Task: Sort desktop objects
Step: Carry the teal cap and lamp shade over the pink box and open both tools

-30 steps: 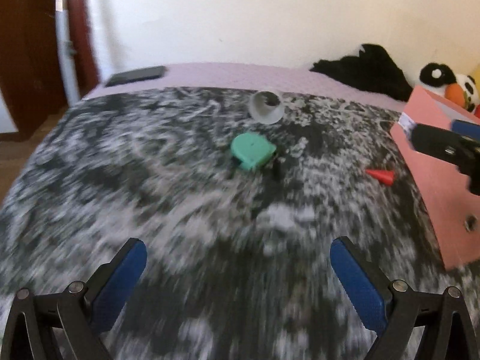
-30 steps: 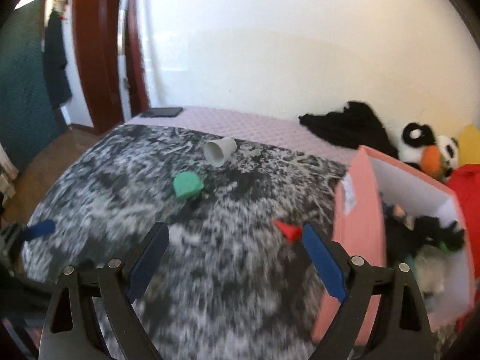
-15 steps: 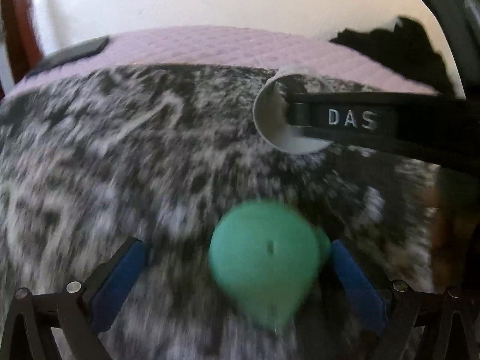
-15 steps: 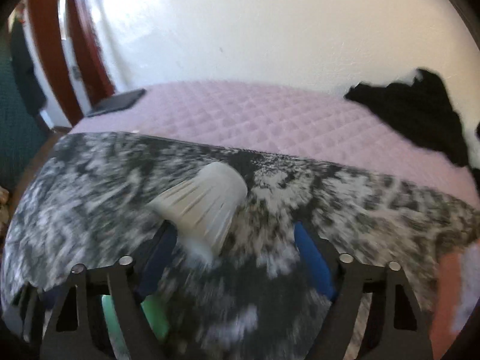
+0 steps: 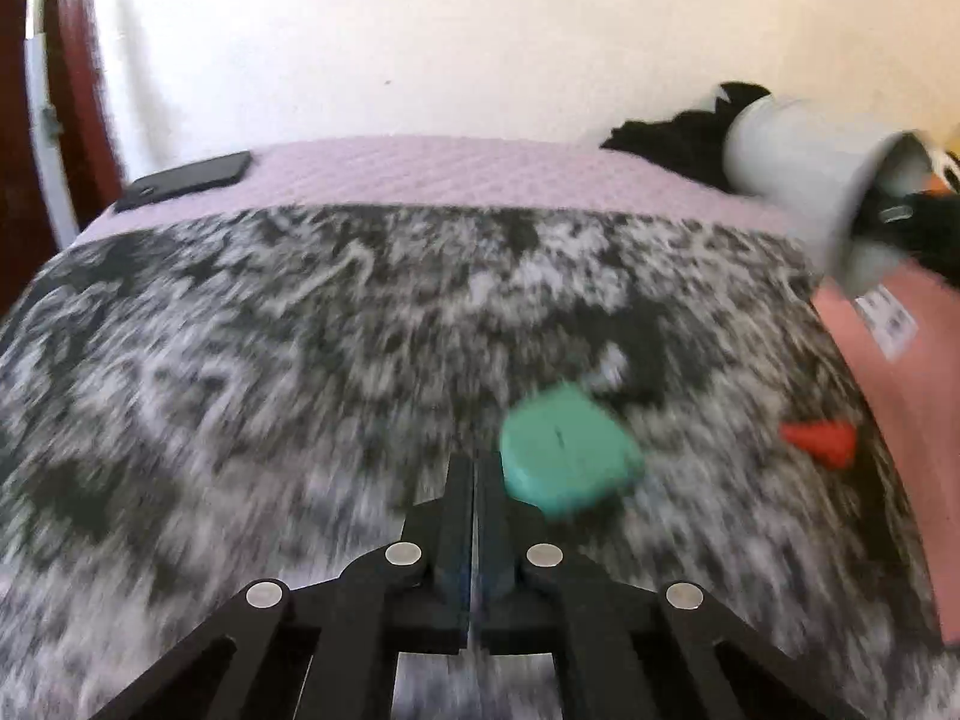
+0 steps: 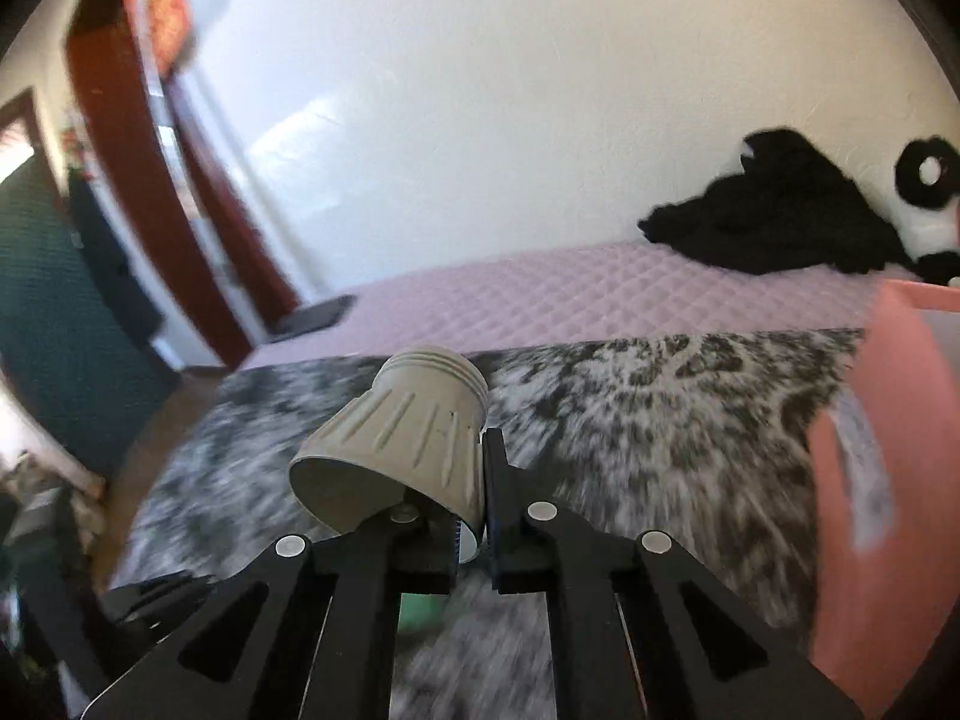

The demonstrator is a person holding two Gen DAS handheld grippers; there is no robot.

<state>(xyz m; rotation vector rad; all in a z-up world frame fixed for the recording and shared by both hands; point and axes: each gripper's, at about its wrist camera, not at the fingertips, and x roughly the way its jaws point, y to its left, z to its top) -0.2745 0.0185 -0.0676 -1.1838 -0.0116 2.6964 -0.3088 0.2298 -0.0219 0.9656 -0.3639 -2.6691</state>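
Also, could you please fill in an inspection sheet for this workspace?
Surface: patterned cloth over a pink quilt.
Job's things: grey cup held off the cloth; green case; red cone on the cloth; pink box at the right.
Clutter: phone, black garment, panda plush.
Grippers: right gripper shut on the cup's wall; left gripper shut, green case beside its tips, hold unclear.
Cables: nothing seen.
Surroundings: white wall, door frame.

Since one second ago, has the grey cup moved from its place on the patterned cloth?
Yes. The grey cup is off the patterned cloth, pinched by the right gripper, now near the pink box.
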